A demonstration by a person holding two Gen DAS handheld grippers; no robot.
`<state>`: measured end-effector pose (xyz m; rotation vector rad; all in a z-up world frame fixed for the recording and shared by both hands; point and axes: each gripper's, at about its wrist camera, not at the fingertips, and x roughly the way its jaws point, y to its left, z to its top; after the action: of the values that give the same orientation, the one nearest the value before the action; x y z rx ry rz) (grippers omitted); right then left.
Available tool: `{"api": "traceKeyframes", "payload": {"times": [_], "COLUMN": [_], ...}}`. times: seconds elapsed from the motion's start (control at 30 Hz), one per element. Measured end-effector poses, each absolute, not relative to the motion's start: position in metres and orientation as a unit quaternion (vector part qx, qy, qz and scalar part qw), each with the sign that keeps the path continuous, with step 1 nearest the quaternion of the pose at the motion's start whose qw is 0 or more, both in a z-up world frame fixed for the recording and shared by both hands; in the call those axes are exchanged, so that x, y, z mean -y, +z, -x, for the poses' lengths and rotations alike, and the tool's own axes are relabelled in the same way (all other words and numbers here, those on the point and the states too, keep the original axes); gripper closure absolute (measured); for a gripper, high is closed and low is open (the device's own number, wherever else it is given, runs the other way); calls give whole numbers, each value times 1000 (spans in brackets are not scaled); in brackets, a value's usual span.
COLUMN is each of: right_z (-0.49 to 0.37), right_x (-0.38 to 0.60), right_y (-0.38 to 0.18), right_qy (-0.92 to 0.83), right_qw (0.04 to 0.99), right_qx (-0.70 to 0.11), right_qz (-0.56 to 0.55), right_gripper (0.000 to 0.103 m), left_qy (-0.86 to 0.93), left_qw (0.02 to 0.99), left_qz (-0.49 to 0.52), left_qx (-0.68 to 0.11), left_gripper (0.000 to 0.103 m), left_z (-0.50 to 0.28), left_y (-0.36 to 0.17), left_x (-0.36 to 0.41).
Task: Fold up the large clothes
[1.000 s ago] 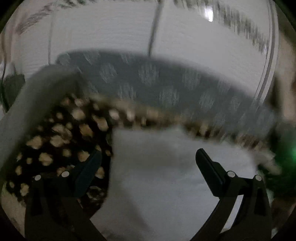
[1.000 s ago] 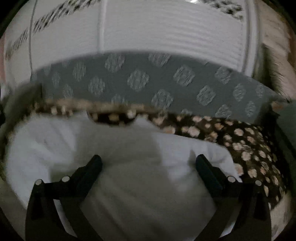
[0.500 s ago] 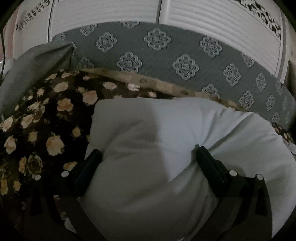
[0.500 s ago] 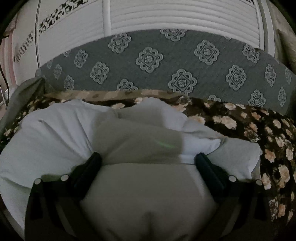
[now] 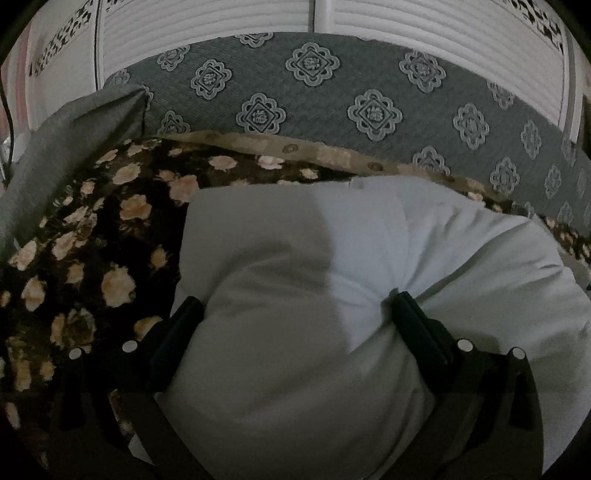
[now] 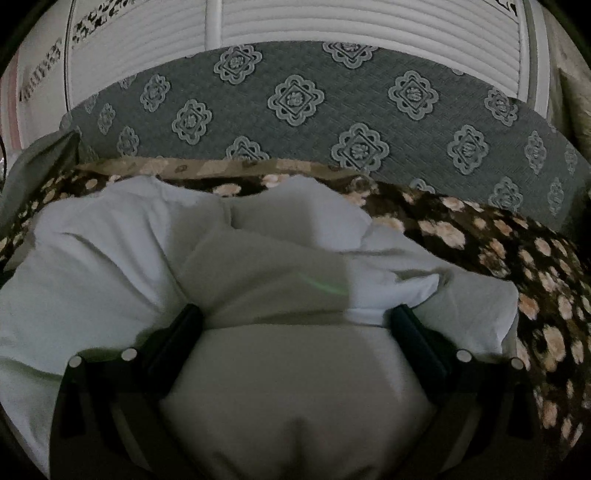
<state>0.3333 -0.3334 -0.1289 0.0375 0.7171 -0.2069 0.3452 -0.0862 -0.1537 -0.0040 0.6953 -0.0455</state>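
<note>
White cloth is filling the lower centre of both wrist views: the white garment (image 5: 332, 295) is bulging between the spread fingers of the left gripper (image 5: 295, 314), whose right fingertip (image 5: 402, 306) is pressing into a pucker of fabric. The right gripper (image 6: 295, 317) is likewise sitting wide apart, its fingers (image 6: 184, 321) touching rumpled folds of the same garment (image 6: 277, 266). Beyond, a dark floral blanket (image 5: 92, 240) is lying under the garment, left of frame in the left view. Farther up, a grey patterned headboard (image 6: 332, 110) is curving across, with a white slatted panel (image 6: 332, 22) behind.
</note>
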Motion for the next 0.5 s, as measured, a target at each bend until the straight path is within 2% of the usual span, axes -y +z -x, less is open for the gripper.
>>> {"api": "traceKeyframes", "payload": {"times": [0.1,0.2,0.33,0.4,0.5], "right_z": [-300,-227,-102,-61,-7], "right_x": [331,333,347,363,392], "right_y": [-121,-98,-61,-53,-51], "right_qy": [-84,-53,-31,-46,-88], "right_qw": [922,926,939,932,912], "right_qx": [-378,-375,-339,-358,-398], "right_qz": [-19,-10,43,38,-41], "right_gripper": [2,2,2,2,2], "left_qy": [-41,-103,-67,-27,-14], "left_qw": [931,920,928,926,891], "left_qz": [-16,9,40,74,62], "left_qx": [-363,-377,-364,-369,-450], "left_gripper": [3,3,3,3,4], "left_z": [-318,-259,-166,-128,-79], "left_y": [-146,-128,-87,-77,-87], "left_x": [82,49,-35,-74,-94]}}
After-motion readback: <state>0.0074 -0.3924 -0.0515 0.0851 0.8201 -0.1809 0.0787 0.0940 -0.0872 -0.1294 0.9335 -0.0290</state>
